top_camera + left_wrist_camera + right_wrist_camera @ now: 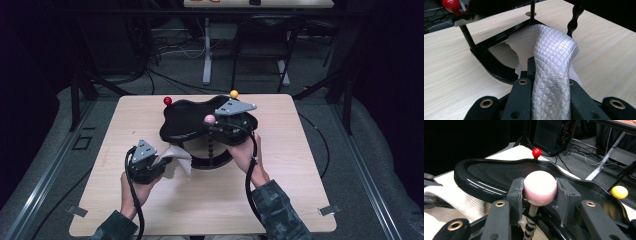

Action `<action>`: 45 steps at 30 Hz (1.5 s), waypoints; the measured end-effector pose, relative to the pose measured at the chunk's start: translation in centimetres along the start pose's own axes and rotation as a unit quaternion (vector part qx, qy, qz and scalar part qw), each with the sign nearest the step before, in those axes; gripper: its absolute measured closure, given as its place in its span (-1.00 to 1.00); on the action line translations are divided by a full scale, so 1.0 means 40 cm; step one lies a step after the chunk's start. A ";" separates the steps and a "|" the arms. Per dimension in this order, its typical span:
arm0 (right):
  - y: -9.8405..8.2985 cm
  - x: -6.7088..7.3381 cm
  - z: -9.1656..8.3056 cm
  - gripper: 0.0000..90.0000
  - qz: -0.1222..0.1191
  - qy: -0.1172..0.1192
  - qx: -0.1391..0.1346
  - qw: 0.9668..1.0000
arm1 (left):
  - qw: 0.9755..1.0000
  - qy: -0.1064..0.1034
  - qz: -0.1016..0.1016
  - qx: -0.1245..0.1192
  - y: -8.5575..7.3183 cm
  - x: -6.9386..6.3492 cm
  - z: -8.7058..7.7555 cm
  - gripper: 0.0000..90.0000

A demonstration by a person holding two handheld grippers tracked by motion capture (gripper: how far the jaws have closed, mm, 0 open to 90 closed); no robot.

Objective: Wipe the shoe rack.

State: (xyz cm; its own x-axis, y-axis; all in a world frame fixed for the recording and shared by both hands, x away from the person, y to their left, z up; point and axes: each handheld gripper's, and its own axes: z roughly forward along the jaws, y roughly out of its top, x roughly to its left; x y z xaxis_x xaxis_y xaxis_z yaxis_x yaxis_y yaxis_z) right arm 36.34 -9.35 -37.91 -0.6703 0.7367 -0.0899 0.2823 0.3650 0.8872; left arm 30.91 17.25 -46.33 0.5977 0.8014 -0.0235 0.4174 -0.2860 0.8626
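A glossy black wavy-rimmed tray stands on a black stand at the table's middle. Three balls sit on posts around it: red, yellow and pink. My right gripper is shut on the pink ball, one pad on each side of it. My left gripper is shut on a white quilted cloth. The cloth drapes over the jaws and onto the stand's base.
The light wooden table has bare room at the front and on both sides. A wavy black post rises from the base behind the cloth. Cables and table legs lie on the floor beyond the far edge.
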 end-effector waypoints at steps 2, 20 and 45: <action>-0.003 -0.002 -0.006 0.33 -0.001 -0.008 0.001 1.000 | 1.000 0.001 0.000 0.001 -0.002 0.004 -0.004 0.89; -0.039 -0.018 0.003 0.31 0.027 -0.068 -0.006 0.997 | 1.000 0.013 -0.007 0.005 -0.018 0.025 -0.018 0.89; -0.044 -0.036 0.020 0.34 0.013 -0.066 -0.023 0.997 | 0.999 0.015 0.025 -0.035 0.143 -0.020 -0.046 0.87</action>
State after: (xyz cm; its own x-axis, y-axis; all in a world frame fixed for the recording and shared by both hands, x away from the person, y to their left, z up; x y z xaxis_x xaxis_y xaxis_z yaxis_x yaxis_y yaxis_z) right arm 37.34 -10.60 -39.69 -0.5653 0.8157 -0.1231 0.2652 0.3210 0.9092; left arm 31.58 15.95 -40.44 0.5952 0.8029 0.0338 0.3389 -0.2889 0.8954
